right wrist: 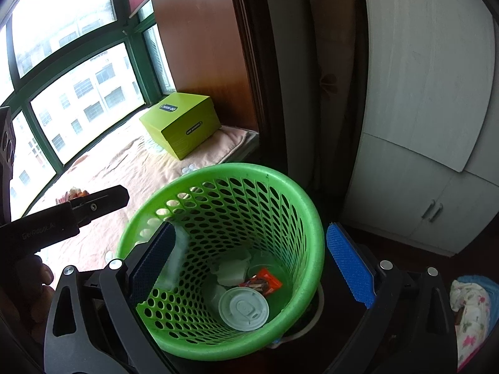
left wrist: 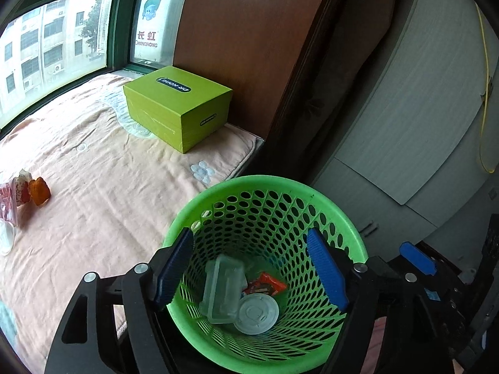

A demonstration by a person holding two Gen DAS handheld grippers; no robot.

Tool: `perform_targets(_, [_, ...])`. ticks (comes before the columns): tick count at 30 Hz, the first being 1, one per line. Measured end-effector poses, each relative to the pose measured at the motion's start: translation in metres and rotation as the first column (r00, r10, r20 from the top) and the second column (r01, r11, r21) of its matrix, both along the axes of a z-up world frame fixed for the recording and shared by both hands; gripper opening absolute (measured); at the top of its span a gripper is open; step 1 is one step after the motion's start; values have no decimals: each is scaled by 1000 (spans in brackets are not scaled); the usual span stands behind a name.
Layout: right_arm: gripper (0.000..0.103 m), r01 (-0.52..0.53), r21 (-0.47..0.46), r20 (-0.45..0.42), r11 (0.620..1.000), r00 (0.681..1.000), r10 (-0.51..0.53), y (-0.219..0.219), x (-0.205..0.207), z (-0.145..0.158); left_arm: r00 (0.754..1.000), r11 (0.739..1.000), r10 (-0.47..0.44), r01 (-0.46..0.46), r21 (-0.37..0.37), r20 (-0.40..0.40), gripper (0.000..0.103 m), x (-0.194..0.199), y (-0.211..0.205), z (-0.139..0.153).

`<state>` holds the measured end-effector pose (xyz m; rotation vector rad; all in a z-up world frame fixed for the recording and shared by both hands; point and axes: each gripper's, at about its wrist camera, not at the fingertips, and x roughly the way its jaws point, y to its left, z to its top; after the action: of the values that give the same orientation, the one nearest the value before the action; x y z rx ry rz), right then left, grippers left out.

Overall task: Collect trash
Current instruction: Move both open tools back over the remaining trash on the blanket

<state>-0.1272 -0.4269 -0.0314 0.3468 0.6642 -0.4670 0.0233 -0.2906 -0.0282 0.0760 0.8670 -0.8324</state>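
Left claw [left wrist: 249,268] spread wide, holding nothing, hanging over the green basket [left wrist: 336,199]. Directly below, between its fingers, lie a clear plastic box [left wrist: 220,290], a round white lid [left wrist: 256,313] and an orange wrapper [left wrist: 269,283] on the basket bottom. Right claw [right wrist: 259,268] also spread, empty, its left pad inside the basket, right pad outside the rim. Far left of the left claw, more wrappers [left wrist: 18,193] and an orange gummy bear [left wrist: 39,190] sit on the pink blanket [left wrist: 93,187]. Ahead, a green box [left wrist: 177,106] by the window.
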Motion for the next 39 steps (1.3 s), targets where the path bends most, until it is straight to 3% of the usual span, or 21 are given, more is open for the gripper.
perform_targets(12, [96, -89, -8, 14, 996, 996, 89, 22, 26, 7, 993, 994, 106, -107, 28, 48, 79, 16, 38, 6])
perform_targets(21, [96, -209, -19, 6, 978, 978, 209, 56, 68, 10, 966, 965, 250, -253, 61, 63, 79, 49, 94, 2])
perform_targets(29, [96, -304, -19, 2, 953, 953, 304, 87, 110, 11, 904, 901, 419, -426, 84, 84, 79, 86, 160, -6])
perform_targets(39, [96, -414, -10, -9, 910, 910, 414, 131, 159, 8, 809, 795, 575, -587, 150, 121, 74, 138, 240, -26])
